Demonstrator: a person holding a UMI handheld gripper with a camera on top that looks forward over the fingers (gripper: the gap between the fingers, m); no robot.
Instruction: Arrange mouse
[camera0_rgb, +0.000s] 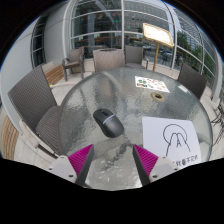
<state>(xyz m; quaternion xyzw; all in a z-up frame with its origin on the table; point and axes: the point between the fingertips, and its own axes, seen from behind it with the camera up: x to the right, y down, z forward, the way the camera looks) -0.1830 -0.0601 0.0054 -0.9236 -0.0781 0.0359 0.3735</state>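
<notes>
A dark grey computer mouse (109, 123) lies on a round glass table (90, 100), just ahead of the fingers and a little left of a white mat with a black logo (173, 135). My gripper (112, 160) is open and empty, above the table's near part. Its magenta pads (80, 159) stand wide apart, one at each side, and the mouse is beyond them, not between them.
Grey chairs stand around the table, one at the left (35, 100) and one at the right (190, 80). A small printed sheet (152, 85) lies on the far side of the table. A glass building front and a yellow board (155, 32) are behind.
</notes>
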